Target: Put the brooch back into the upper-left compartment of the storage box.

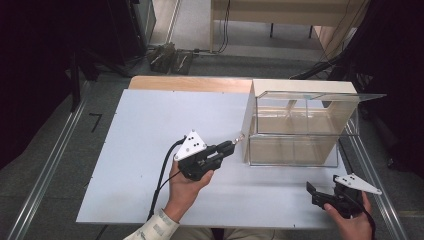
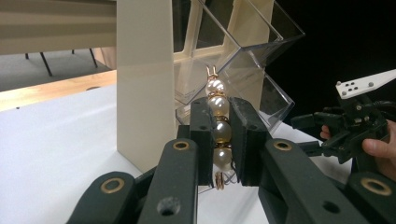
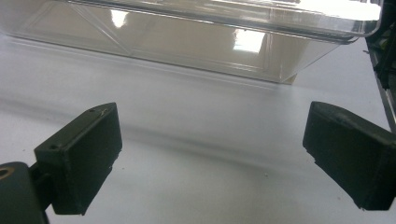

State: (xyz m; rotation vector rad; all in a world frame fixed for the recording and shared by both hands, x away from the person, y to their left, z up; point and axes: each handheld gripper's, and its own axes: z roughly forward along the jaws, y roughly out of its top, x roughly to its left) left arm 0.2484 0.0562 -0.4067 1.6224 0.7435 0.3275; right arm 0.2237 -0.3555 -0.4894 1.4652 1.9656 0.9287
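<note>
A short string of cream pearls (image 2: 218, 122) with gold links stands upright between the jaws of my left gripper (image 2: 219, 135), which is shut on it. From above, the left gripper (image 1: 231, 145) points right, and the pearl string (image 1: 239, 136) sticks out at its tip, close to the front left corner of a clear acrylic drawer box (image 1: 295, 135) with a cream frame. My right gripper (image 1: 310, 190) rests near the table's front right, open with nothing between its pads (image 3: 88, 154). The clear box's bottom edge (image 3: 196, 51) lies just ahead of it.
The white tabletop (image 1: 150, 145) has free room on its left half. Behind it runs a wooden strip (image 1: 190, 82). Cables and a power strip (image 1: 170, 57) lie on the floor beyond. In the left gripper view the right gripper (image 2: 345, 126) and a hand stand off to the right.
</note>
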